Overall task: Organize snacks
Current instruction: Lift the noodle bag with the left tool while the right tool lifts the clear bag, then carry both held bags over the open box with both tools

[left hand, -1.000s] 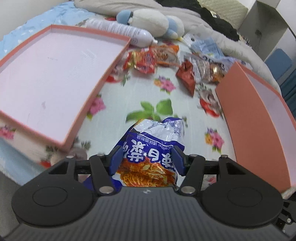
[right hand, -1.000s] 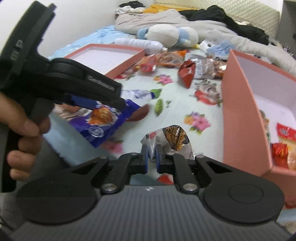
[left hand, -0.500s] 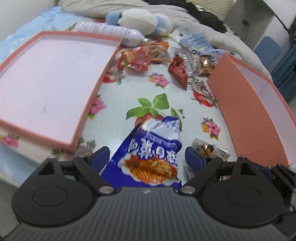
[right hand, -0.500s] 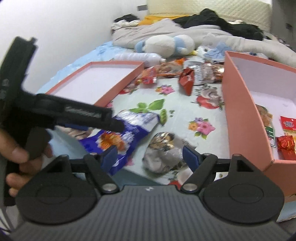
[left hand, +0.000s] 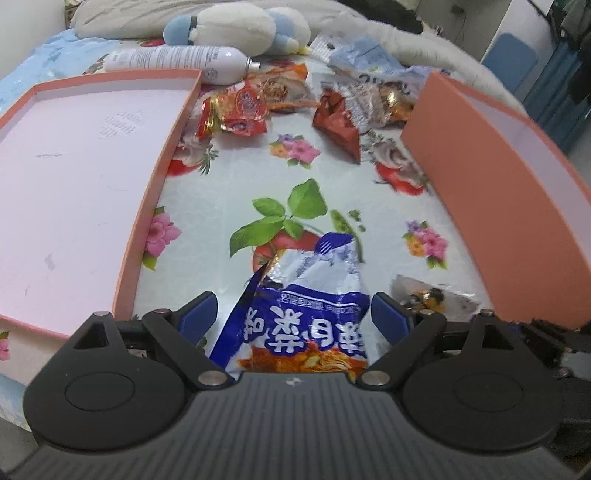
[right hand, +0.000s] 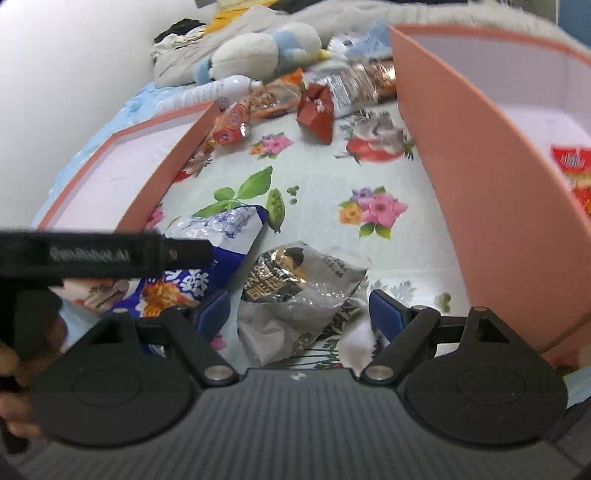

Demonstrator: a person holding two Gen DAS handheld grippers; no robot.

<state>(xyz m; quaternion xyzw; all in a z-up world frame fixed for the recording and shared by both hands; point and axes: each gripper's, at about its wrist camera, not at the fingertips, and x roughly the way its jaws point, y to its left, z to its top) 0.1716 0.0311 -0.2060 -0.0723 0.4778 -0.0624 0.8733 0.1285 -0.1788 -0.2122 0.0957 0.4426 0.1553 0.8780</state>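
A blue snack bag (left hand: 306, 310) lies on the flowered cloth between the open fingers of my left gripper (left hand: 293, 317), not gripped. It also shows in the right wrist view (right hand: 207, 273), partly under the left gripper's body (right hand: 99, 254). A grey and black snack packet (right hand: 295, 291) lies between the open fingers of my right gripper (right hand: 299, 314), loose on the cloth; its edge shows in the left wrist view (left hand: 432, 295). A flat pink lid (left hand: 74, 177) lies to the left. A deep pink box (right hand: 491, 177) stands to the right with a red packet (right hand: 576, 173) inside.
Several loose snacks lie at the far end: red packets (left hand: 240, 110), a dark red pouch (left hand: 340, 125) and silver wrappers (left hand: 373, 99). A white bottle (left hand: 177, 62) and a plush toy (left hand: 236, 26) lie behind them. Bedding fills the background.
Both grippers opened and let go: the left released the blue bag, the right released the grey packet. Both packets now lie on the cloth and the grippers have shifted slightly over them.
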